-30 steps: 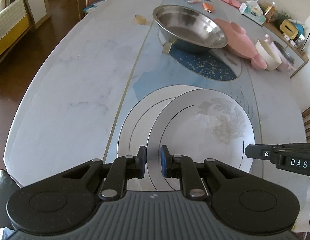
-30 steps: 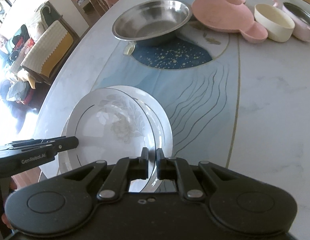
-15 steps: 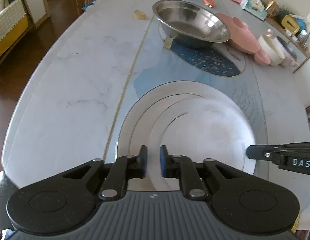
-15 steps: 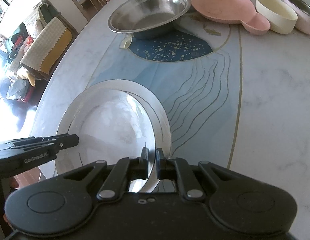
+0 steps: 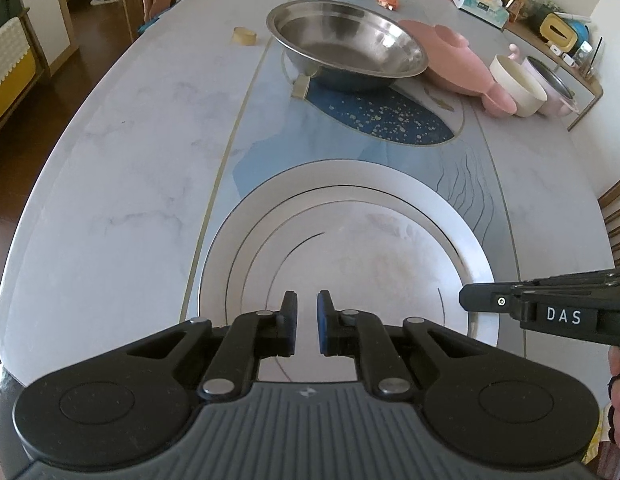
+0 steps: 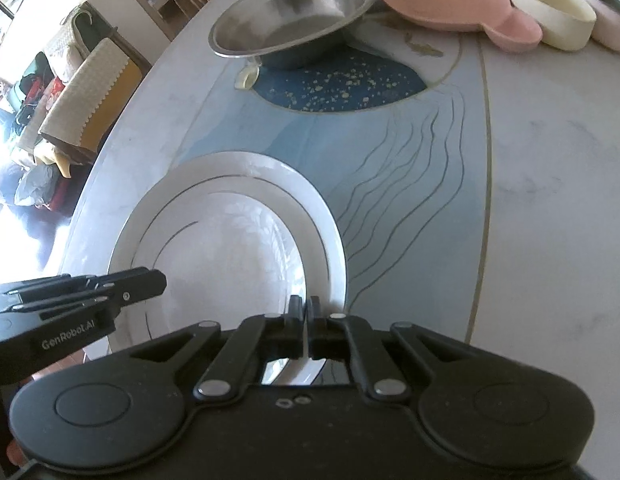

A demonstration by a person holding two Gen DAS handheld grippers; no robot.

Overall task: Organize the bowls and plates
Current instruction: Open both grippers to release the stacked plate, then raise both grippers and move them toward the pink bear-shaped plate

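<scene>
- The small plate (image 5: 370,264) sits centred over the big plate (image 5: 350,176) at the near end of the table (image 5: 130,160). I can't tell whether it rests fully on it yet.
- The left gripper (image 5: 306,328) pinches the small plate's rim with its jaws nearly closed, and the plate spreads away from it toward 12 o'clock.
- The right gripper (image 6: 306,320) is clamped tight on the rim on the opposite side. From the left hand it bites at about 3 o'clock.
- Both hands are equally close, so letting go looks like the next step. Each would need to part its jaws and back off outward along the rim.
- The steel bowl (image 5: 346,52) stands well beyond at 12 o'clock, empty.
- The pink dish (image 5: 458,60) touches it at about 1 o'clock, and the cream bowl (image 5: 518,84) is just beside that. Both look empty.
</scene>
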